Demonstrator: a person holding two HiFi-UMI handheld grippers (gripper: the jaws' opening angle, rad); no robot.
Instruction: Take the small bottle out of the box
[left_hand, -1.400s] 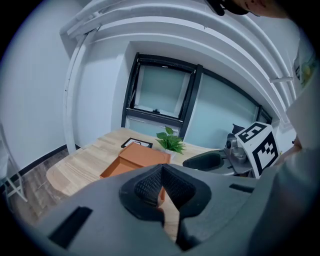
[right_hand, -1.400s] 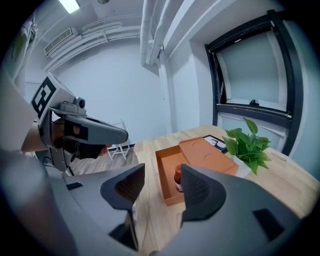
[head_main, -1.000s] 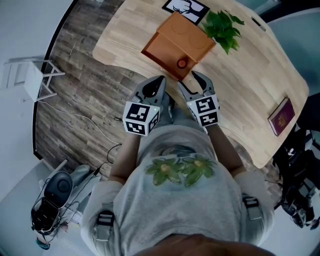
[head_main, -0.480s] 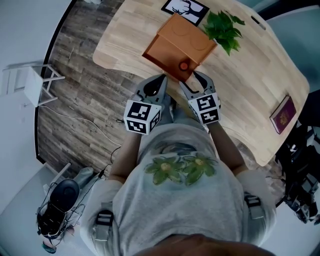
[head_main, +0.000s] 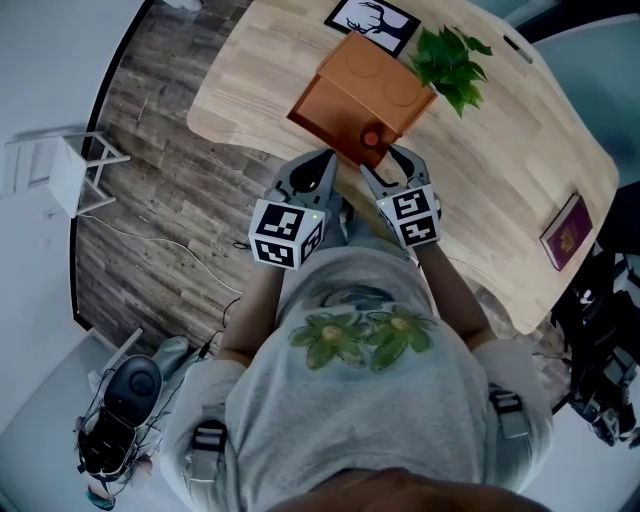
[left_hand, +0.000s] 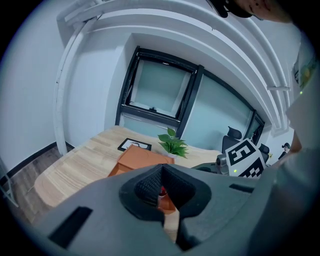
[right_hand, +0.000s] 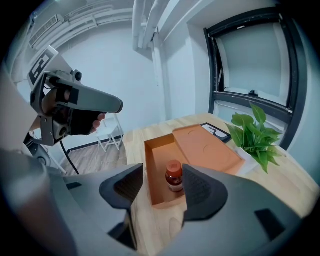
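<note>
- Change: over the last second the open orange box (head_main: 335, 105) has drawn lower in your head view, toward both tools. You have closed in on it, and nothing on the worktop (head_main: 500, 180) itself has shifted.
- Meaning for the task: the approach looks nearly done. The small bottle (head_main: 372, 137) is not yet touched and still has to be gripped and lifted.
- Small bottle: brown glass with a red cap. It stands upright inside the box tray, near the corner closest to you.
- Box lid (head_main: 378, 80): lies flat along the tray's far side. I cannot tell whether it is hinged or loose.
- Right tool (head_main: 388, 165): jaws wide apart, holding nothing. In its own view the bottle (right_hand: 174, 176) shows between the two pads but sits ahead of them, clear of both. The tool's tips are just short of the box's near wall (right_hand: 159, 202).
- Left tool (head_main: 318, 160): jaws drawn together, with only a thin slit between the pads in its own view (left_hand: 161, 187). It is empty, hangs over the worktop's near edge just beside the box, and touches nothing.
- Also on the worktop: a potted plant (head_main: 445, 55) just beyond the lid and a dark red booklet (head_main: 563, 232) well apart to your right.
</note>
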